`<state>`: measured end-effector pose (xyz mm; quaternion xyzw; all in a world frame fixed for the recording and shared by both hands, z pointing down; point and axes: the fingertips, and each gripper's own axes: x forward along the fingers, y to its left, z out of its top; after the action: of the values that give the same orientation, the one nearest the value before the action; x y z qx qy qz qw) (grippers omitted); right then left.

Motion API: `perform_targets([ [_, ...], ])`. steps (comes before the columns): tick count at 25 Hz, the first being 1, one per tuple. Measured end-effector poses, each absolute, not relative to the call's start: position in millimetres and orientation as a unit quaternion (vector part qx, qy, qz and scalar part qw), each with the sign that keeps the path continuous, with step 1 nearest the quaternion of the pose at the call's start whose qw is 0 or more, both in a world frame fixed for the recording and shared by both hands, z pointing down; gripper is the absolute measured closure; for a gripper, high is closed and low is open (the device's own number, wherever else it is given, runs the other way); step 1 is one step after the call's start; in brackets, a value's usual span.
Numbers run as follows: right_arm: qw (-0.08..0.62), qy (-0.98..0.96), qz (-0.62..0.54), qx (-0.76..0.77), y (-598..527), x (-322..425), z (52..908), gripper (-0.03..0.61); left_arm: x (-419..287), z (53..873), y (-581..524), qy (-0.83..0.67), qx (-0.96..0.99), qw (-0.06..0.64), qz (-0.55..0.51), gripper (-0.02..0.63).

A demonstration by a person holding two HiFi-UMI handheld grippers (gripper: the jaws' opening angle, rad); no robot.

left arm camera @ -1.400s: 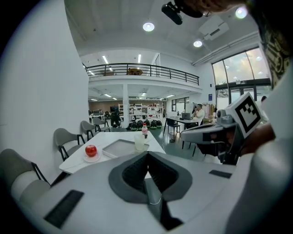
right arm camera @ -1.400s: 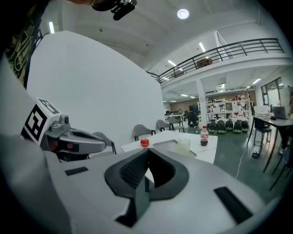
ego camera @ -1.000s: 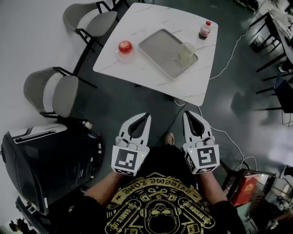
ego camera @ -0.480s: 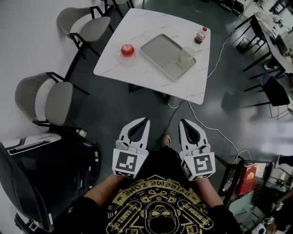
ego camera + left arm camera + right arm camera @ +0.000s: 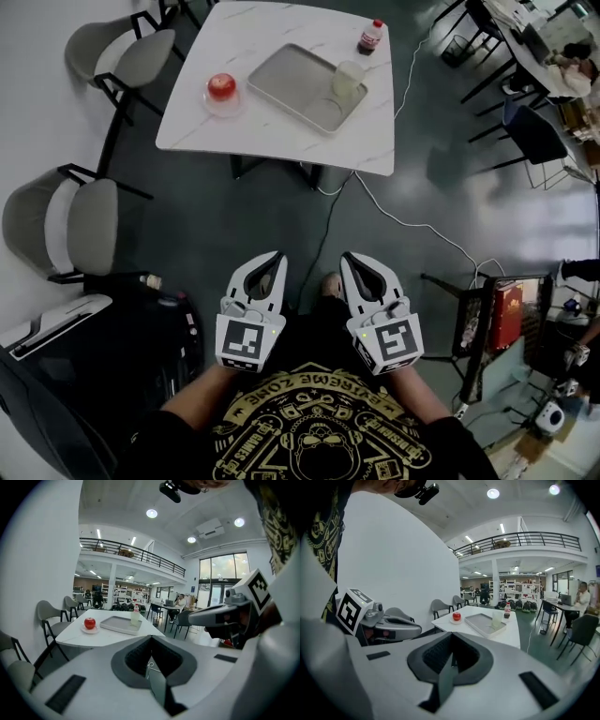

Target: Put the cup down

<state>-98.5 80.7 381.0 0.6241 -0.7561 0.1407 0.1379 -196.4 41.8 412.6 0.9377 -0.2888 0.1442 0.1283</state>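
Note:
A pale translucent cup (image 5: pixel 348 79) stands upright on the right corner of a grey tray (image 5: pixel 298 82) on the white marble table (image 5: pixel 272 131). The cup (image 5: pixel 135 619) also shows in the left gripper view, and in the right gripper view the cup (image 5: pixel 497 619) is far ahead. My left gripper (image 5: pixel 277 255) and right gripper (image 5: pixel 347 256) are held side by side close to my body, far short of the table. Both are shut with nothing between the fingers. The left gripper (image 5: pixel 151 639) and the right gripper (image 5: pixel 451 637) point towards the table.
A red apple on a small plate (image 5: pixel 221 89) sits left of the tray, and a red-capped bottle (image 5: pixel 371 37) stands behind the cup. Grey chairs (image 5: pixel 70 225) stand at the left. A cable (image 5: pixel 403 220) crosses the dark floor. A black machine (image 5: pixel 84 366) is beside my left arm.
The table has slid up and to the left in the head view and looks farther off. Both grippers stay shut and empty, slightly lower in the picture.

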Motion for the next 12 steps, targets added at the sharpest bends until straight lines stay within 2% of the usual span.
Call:
perform_targets([
  [12,0.139,-0.77,0.122,0.611,115.8,-80.0,377.8,0.574,-166.7,401.8,71.8,-0.284,0.939,0.122,0.152,0.611],
])
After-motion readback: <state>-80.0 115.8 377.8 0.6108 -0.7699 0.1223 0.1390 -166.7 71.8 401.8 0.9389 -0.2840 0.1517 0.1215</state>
